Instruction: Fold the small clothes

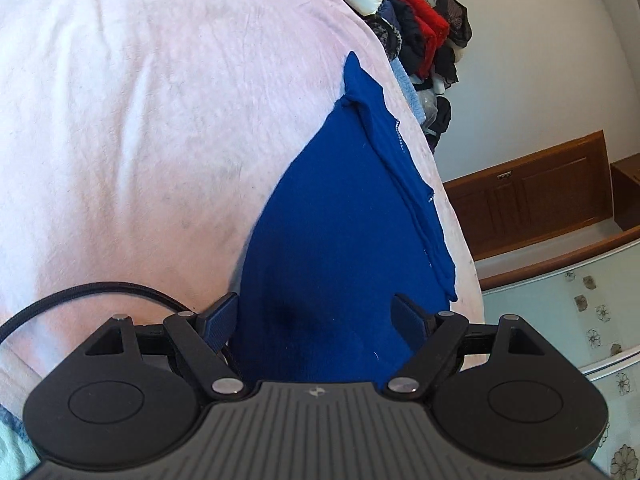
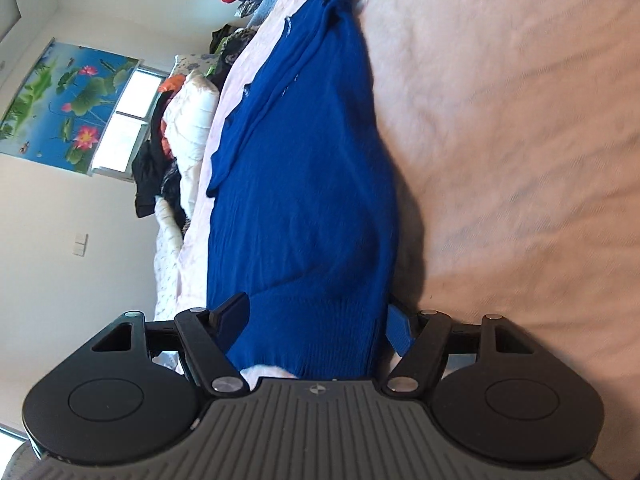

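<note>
Clearly the blue garment (image 1: 340, 216) is a deep royal-blue knit, laid out long on the pale pink bedsheet (image 1: 140, 120), near the sheet's far edge. One layer is folded over along that edge, showing a seam with small white stitches, and its far end narrows to a twisted point. In the right wrist view the same cloth (image 2: 312, 168) shows a ribbed hem at the near end, with soft creases and a shallow bulge across its middle.

The left gripper (image 1: 318, 318) has its jaws spread wide, one finger at each side of the near end of the fabric; the cloth lies between them, but the pads do not press it. The right gripper (image 2: 318, 320) likewise stands spread, straddling the ribbed hem without pinching (its far finger is partly hidden behind the fabric).

Beyond the bed's edge sits a heap of clothes (image 1: 424, 36), red, black and white among them, close to the garment's pointed end. A wooden cabinet (image 1: 532, 192) stands against the wall, and a lotus-flower picture (image 2: 64, 100) hangs beside a window (image 2: 124, 120).
</note>
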The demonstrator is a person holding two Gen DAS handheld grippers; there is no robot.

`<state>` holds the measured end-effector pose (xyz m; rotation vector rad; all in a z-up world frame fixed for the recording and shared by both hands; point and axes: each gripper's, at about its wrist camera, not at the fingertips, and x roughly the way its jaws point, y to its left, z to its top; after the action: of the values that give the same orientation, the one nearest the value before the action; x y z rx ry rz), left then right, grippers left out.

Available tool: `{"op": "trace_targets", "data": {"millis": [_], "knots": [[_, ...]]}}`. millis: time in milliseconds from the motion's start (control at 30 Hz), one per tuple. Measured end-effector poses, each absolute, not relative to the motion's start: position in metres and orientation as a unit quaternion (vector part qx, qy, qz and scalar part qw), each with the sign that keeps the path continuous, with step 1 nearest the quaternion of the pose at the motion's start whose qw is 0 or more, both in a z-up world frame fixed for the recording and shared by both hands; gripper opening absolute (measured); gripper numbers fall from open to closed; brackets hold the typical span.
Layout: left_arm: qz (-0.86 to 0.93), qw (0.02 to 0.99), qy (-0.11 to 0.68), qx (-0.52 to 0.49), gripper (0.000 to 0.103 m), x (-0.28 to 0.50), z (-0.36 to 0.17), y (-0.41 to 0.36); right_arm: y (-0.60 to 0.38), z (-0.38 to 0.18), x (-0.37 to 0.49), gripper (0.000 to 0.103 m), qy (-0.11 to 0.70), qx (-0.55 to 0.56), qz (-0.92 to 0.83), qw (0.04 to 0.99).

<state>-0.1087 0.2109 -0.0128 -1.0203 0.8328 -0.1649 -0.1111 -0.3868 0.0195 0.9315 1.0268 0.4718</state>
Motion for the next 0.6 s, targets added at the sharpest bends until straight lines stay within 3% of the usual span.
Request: {"op": "trace_targets", "data": {"millis": [267, 600], "knots": [[-0.177, 0.714, 0.449, -0.508, 0.083, -0.107, -0.030, 0.207, -0.384, 0.020, -0.118, 0.075, 0.465, 0.426, 0.220, 0.745], [-0.198, 0.678, 0.443, -0.553, 0.080, -0.089, -0.050, 0.190, -0.384, 0.020, -0.114, 0.078, 0.470, 0.424, 0.226, 0.740]]}}
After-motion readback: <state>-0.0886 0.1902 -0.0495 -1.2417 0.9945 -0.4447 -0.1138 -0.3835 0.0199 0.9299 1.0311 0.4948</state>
